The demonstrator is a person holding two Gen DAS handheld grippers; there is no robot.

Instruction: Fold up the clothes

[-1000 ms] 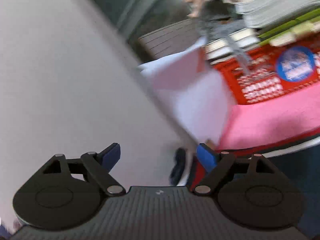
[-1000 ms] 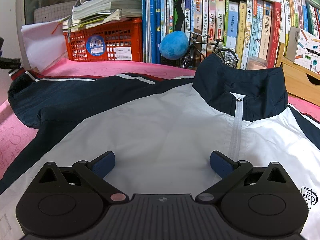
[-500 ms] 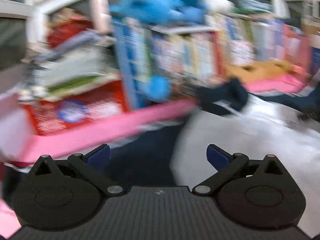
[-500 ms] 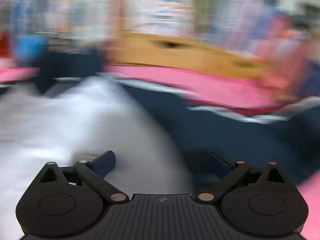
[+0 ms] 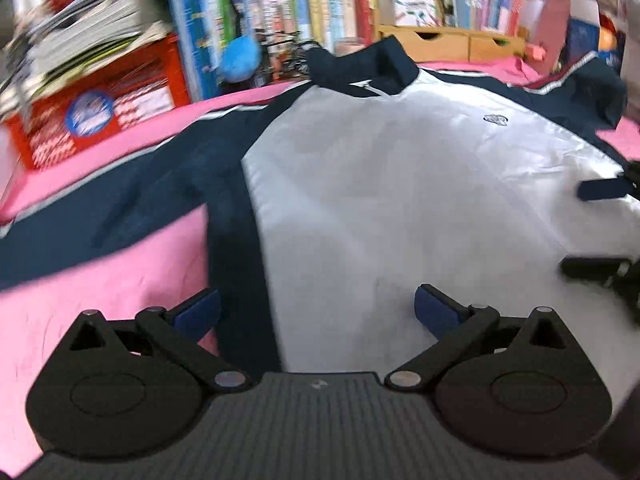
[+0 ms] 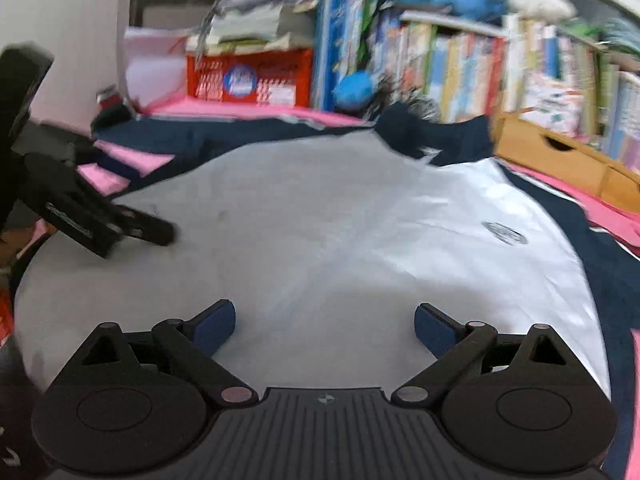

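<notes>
A pink-covered worktop backed by crowded bookshelves is seen, with the jacket laid flat, collar toward 12 o'clock. The left gripper and right gripper are held with fingers wide, empty, above its white front. A sleeve at 9 or 3 o'clock should probably be pinched near its cuff and folded inward.

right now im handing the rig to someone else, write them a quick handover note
Left gripper: open, holding nothing, over the seam between the jacket's white front and navy side.
Right gripper: open, holding nothing, over the white front near the hem.
Jacket: spread face up on the pink cover, zipped, collar toward the bookshelf, sleeves out to both sides.
Done: laid out flat.
Left: every fold; nothing is folded yet.
</notes>
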